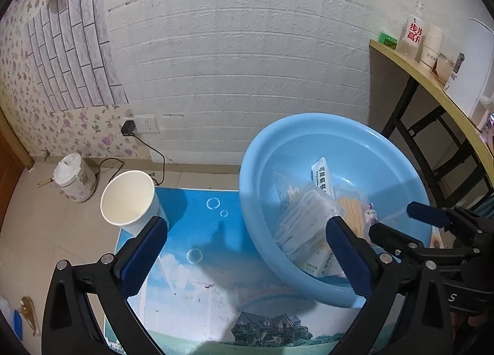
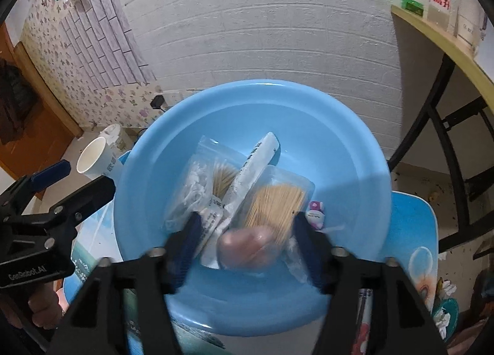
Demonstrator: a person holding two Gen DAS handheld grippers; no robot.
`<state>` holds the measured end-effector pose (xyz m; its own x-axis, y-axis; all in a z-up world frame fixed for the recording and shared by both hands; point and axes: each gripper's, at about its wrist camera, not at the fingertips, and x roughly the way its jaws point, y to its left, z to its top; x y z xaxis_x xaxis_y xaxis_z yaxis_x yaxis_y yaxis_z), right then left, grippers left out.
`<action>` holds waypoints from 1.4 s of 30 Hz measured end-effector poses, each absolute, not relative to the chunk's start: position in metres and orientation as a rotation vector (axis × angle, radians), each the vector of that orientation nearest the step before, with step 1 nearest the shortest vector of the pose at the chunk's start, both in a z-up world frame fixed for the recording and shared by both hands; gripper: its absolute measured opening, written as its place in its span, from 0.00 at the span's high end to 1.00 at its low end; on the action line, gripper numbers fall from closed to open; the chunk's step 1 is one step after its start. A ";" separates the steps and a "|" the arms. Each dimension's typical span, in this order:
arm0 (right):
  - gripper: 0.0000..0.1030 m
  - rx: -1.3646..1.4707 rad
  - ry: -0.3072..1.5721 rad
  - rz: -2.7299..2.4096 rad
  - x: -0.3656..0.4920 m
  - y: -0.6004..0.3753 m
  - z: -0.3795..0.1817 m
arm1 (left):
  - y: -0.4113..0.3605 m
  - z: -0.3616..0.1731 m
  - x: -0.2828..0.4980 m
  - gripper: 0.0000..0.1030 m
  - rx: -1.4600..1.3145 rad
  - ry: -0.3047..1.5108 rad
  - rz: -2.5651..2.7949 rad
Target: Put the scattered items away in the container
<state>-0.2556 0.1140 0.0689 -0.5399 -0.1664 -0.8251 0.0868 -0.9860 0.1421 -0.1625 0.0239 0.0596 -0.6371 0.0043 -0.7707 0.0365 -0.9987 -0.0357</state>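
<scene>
Left wrist view: left hand-held gripper point(image 1: 247, 247) w/ blue pads spread wide apart, nothing between them, hovering over the scenery-print mat point(image 1: 200, 262) on the worktop. White paper cup point(image 1: 129, 200) stands upright just beyond its left finger, at the mat's far-left corner. Blue basin point(image 1: 333, 209) sits right of centre on the mat; inside are a clear bag of cotton swabs point(image 1: 302, 225), a white sachet point(image 1: 322, 177) and a bag of toothpicks point(image 1: 352, 213). Right hand-held gripper point(image 1: 373, 222) reaches in over the basin's near-right rim.

Right wrist view: right hand-held gripper point(image 2: 244, 231), blurred, fingers apart over the basin point(image 2: 216, 101). A pinkish rounded item point(image 2: 247, 247) lies between them, but contact can't be told. Toothpick bag point(image 2: 274, 203) and sachet point(image 2: 256, 166) lie just beyond. Cup point(image 2: 92, 157) is left of the basin, outside it.
</scene>
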 end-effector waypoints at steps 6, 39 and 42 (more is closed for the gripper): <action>0.26 1.428 -0.138 -2.664 -0.241 0.121 0.076 | 0.030 0.066 -0.151 0.00 1.331 0.068 -2.833; 0.17 1.451 -0.128 -2.712 -0.151 0.137 0.102 | 0.043 0.076 -0.093 0.00 1.491 0.118 -2.740; 0.17 1.461 -0.129 -2.710 -0.147 0.136 0.102 | 0.045 0.078 -0.089 0.00 1.490 0.106 -2.743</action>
<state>-0.1469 0.1363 0.1021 -0.5488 -0.0924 -0.8308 0.0131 -0.9947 0.1020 -0.0894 0.0448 0.0776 -0.5449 0.0164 -0.8383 0.0485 -0.9975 -0.0511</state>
